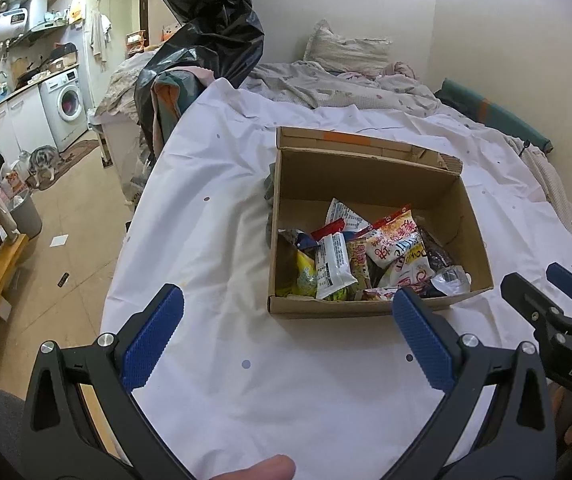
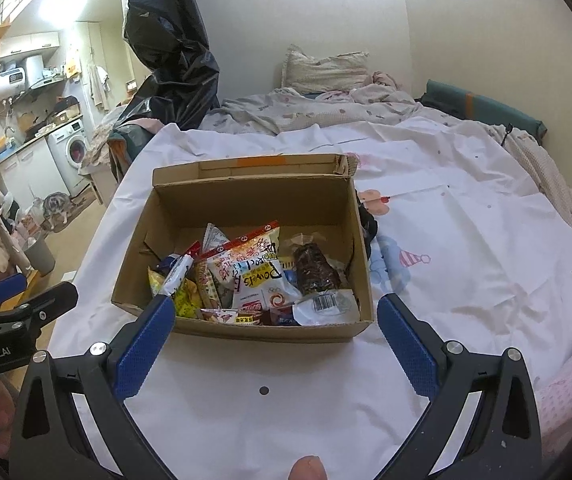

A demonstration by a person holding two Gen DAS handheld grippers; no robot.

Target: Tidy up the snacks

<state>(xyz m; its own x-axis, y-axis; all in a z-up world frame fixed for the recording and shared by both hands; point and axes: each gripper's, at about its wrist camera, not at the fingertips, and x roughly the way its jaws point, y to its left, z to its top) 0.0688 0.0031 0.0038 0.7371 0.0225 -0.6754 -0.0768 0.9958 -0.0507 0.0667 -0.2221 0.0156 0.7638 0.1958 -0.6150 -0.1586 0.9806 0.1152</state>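
Observation:
An open cardboard box (image 1: 369, 176) (image 2: 254, 196) sits on a white sheet and holds several snack packets (image 1: 365, 258) (image 2: 254, 276), among them a white "Dove" bag (image 2: 260, 280) and a dark wrapped cake (image 2: 314, 270). My left gripper (image 1: 286, 304) is open and empty, hovering just in front of the box's near wall. My right gripper (image 2: 276, 314) is open and empty, its fingertips level with the box's near wall. The right gripper also shows at the right edge of the left wrist view (image 1: 557, 300), and the left gripper at the left edge of the right wrist view (image 2: 18, 300).
The white sheet (image 1: 246, 380) (image 2: 465, 240) covers a bed with a rumpled quilt and pillow (image 2: 325, 66) at the back. A black plastic bag (image 1: 210, 28) hangs at the bed's left. The floor, a washing machine (image 1: 66, 104) and a cat (image 1: 42, 160) lie left.

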